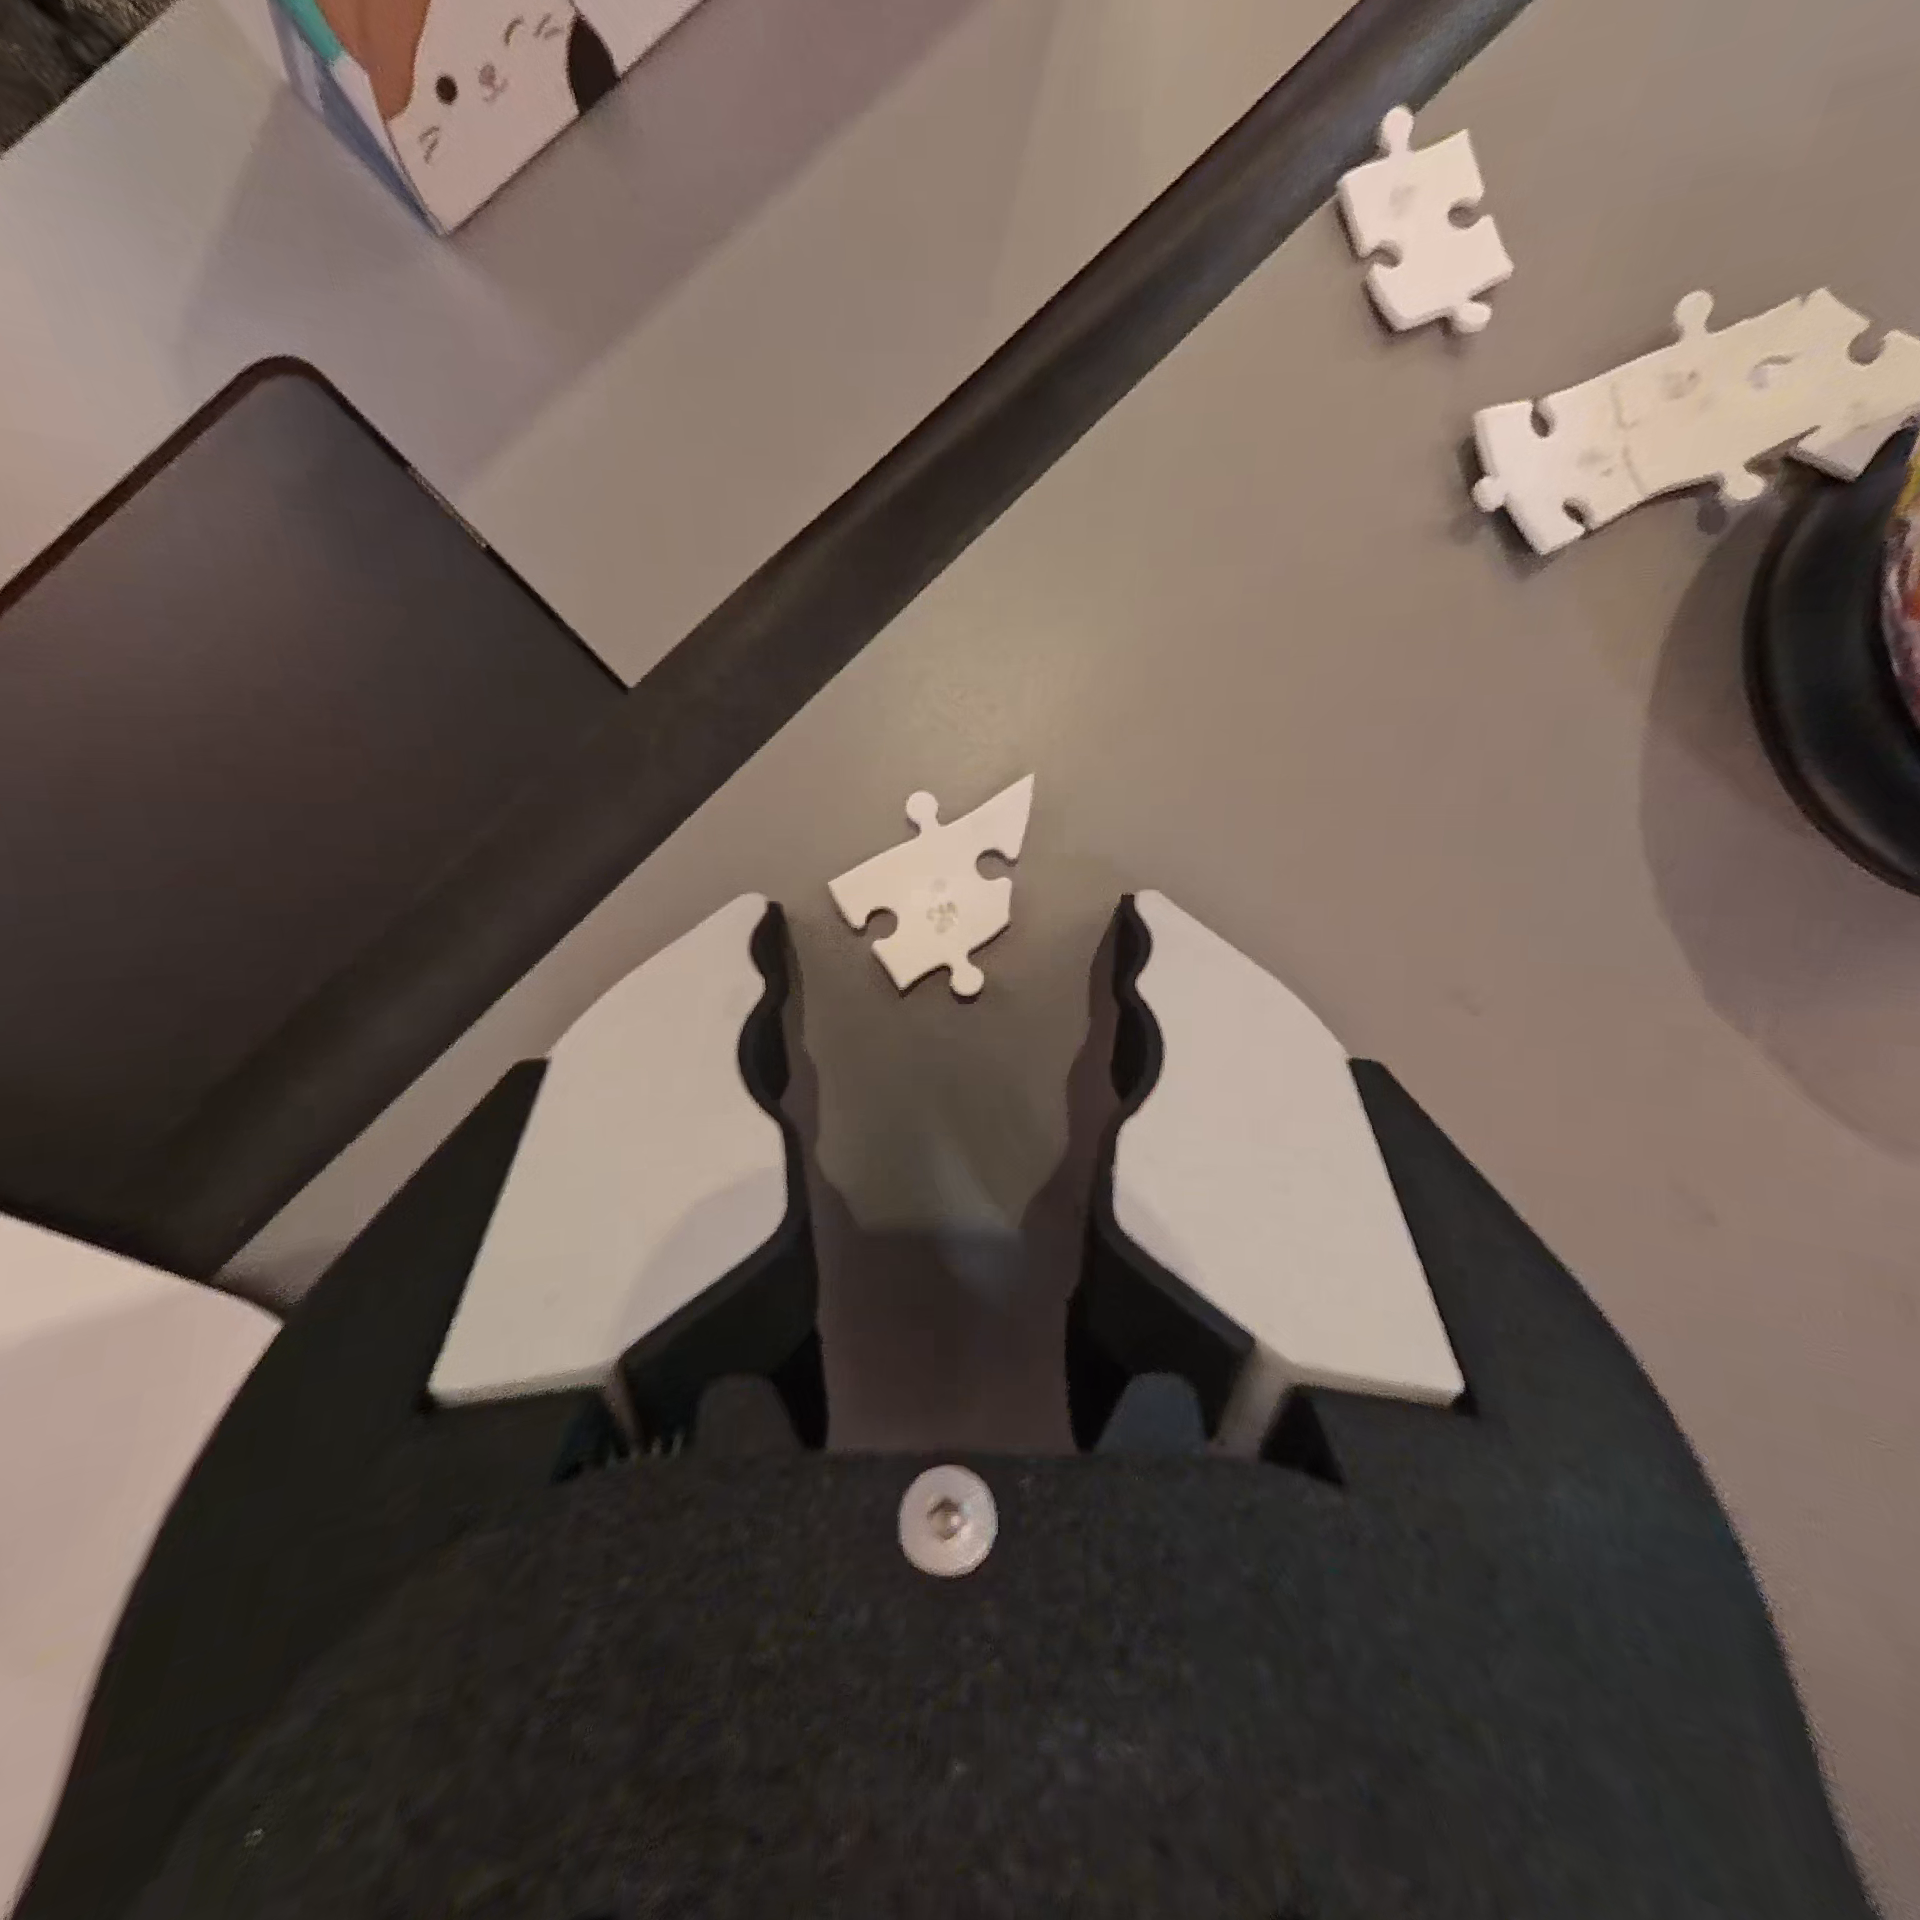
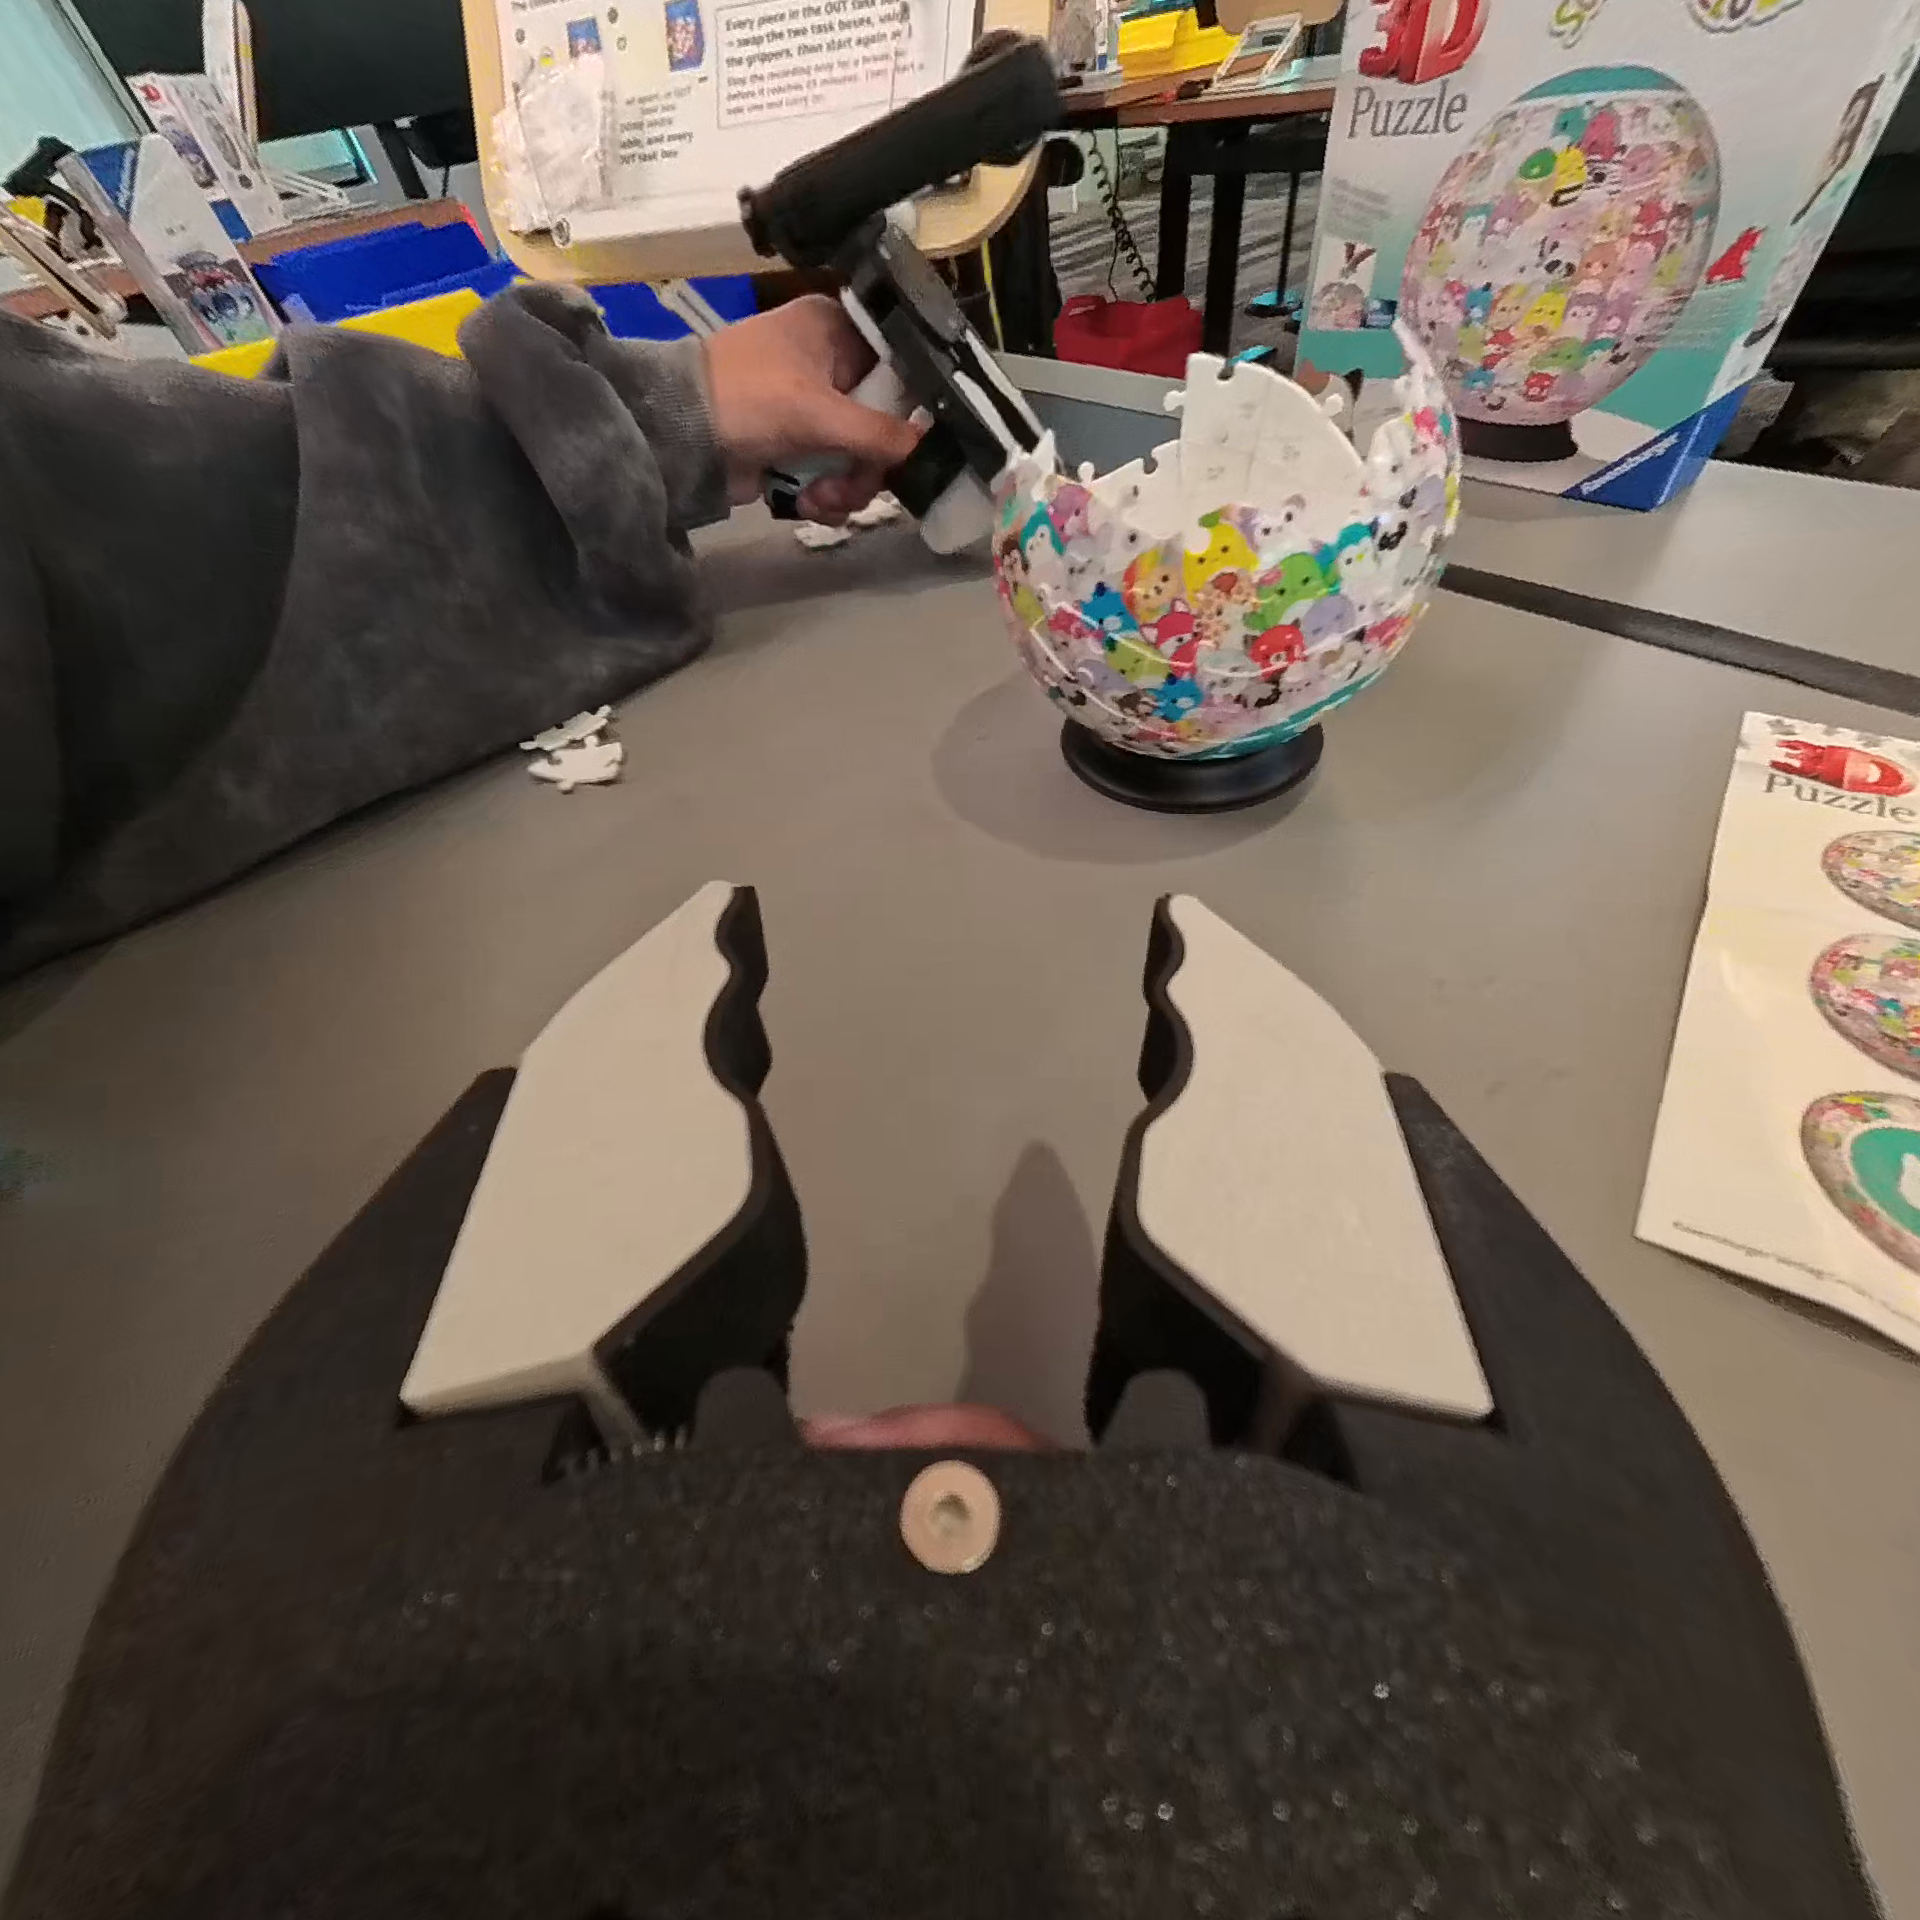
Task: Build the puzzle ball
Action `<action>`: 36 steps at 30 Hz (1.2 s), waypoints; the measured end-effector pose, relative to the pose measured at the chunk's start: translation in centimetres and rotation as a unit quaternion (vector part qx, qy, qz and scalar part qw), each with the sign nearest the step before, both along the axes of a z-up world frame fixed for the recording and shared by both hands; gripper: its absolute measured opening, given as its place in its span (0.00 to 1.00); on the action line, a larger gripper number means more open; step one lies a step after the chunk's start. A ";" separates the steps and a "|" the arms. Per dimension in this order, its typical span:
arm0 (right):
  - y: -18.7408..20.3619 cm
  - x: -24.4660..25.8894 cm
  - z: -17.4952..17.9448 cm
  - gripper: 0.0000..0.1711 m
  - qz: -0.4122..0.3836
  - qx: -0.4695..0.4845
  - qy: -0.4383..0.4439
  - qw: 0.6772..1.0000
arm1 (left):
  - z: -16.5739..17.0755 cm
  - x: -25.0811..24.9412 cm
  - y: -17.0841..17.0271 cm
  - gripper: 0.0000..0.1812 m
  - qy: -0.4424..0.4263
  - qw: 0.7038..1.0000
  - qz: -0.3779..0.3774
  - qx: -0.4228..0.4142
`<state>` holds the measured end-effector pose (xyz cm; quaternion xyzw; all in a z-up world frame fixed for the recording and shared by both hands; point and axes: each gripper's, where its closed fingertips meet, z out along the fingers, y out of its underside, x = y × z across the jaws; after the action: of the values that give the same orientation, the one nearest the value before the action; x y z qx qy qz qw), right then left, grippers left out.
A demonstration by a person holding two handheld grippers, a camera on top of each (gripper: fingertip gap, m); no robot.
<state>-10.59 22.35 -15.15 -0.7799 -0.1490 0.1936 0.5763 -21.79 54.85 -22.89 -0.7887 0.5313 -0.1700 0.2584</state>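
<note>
A grey worktop (image 2: pixel 935 831) carries the half-built puzzle ball (image 2: pixel 1226 582), a colourful open bowl of joined pieces seated on a black ring stand (image 2: pixel 1190 774), at twelve o'clock from the right gripper (image 2: pixel 951 914). That gripper hovers low with its jaws spread and nothing between them. The puzzle box (image 2: pixel 1600 229) stands at one o'clock behind the ball, and a printed instruction leaflet (image 2: pixel 1808 1029) lies at three o'clock.

The left gripper (image 1: pixel 945 914) points down at the worktop, jaws apart and empty, with a white wedge-shaped puzzle piece (image 1: pixel 940 904) lying face down just beyond its tips. At one o'clock lie a single white piece (image 1: pixel 1423 244) and a joined strip of pieces (image 1: pixel 1673 410); the strip seems to touch the stand's edge, though blur makes that uncertain.
</note>
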 end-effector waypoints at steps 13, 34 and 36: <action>2.2 1.9 0.0 0.40 -0.003 -0.013 -0.007 1.000 | 9.2 -8.1 -10.4 0.16 -0.045 0.992 -0.117 -0.006; 1.0 -2.4 -2.9 0.41 0.021 -0.116 -0.079 0.990 | 0.2 -22.1 -23.9 0.17 0.081 0.977 -0.196 -0.014; 1.1 -2.7 -3.2 0.41 0.017 -0.127 -0.073 0.989 | 0.2 -22.0 -23.9 0.17 0.074 0.977 -0.200 -0.010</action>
<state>-13.28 23.42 -18.31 -0.8562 -0.1786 0.1633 0.4565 -43.78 31.00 -22.72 -0.6795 0.6942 -0.1647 0.1712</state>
